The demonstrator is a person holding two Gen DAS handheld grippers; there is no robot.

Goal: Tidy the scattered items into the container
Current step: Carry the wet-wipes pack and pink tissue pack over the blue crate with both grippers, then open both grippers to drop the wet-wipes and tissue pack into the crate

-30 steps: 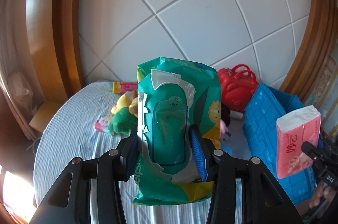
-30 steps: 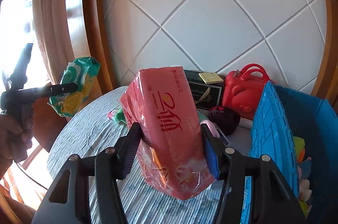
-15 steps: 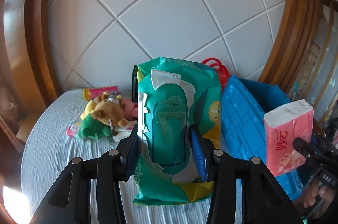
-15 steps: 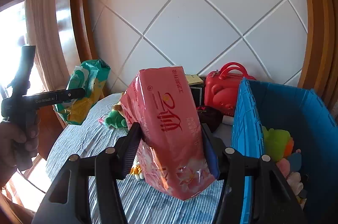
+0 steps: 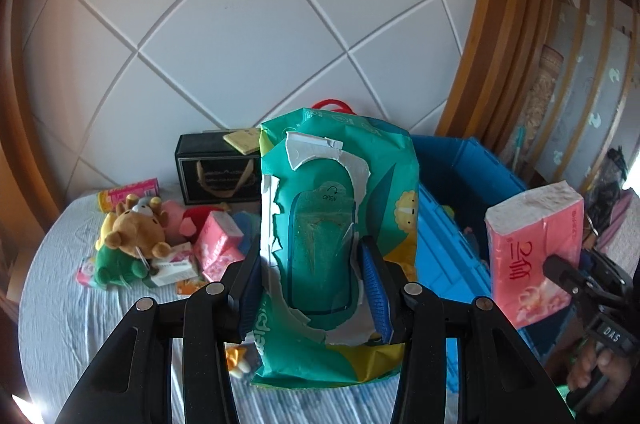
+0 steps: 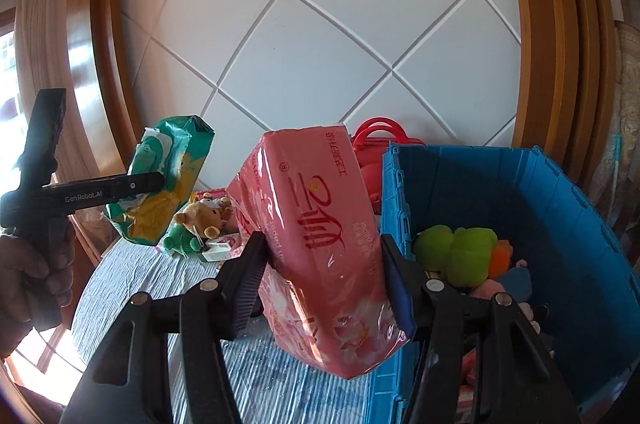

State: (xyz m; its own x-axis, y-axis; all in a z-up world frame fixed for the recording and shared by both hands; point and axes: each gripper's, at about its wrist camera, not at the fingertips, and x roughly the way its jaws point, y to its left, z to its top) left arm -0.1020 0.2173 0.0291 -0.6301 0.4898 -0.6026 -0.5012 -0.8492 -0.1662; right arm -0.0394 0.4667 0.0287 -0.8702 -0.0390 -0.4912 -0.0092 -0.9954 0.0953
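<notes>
Fingers first: the left gripper (image 5: 310, 288) has its blue pads pressed into both long sides of the green wipes pack (image 5: 336, 244), and the right gripper (image 6: 326, 284) is clamped the same way on the pink tissue pack (image 6: 320, 244). Both packs hang in the air, clear of the striped cloth on the worktop (image 5: 80, 324).

From the right wrist, the blue crate (image 6: 560, 224) opens at about three o'clock of the tissue pack, with the pack's lower corner hanging over the near wall rather than the hollow. I'd worry about that: let go now and it could catch the rim and tip back onto the cloth. Both packs are soft and slick film, gripped low on their length, so either might sag or slide through the pads. The two hands are also headed for one opening, and the packs could knock together above it.

Farther off, at ten o'clock of the wipes, the plush bear (image 5: 136, 236) and small pink packets (image 5: 218, 244) lie in a heap not yet tidied.

Much is hidden. The wipes pack covers most of the red case (image 6: 380, 139) and the crate's near corner. The crate's floor is cut off below the green plush (image 6: 456, 252). I can't read the black box's (image 5: 216, 175) label.
</notes>
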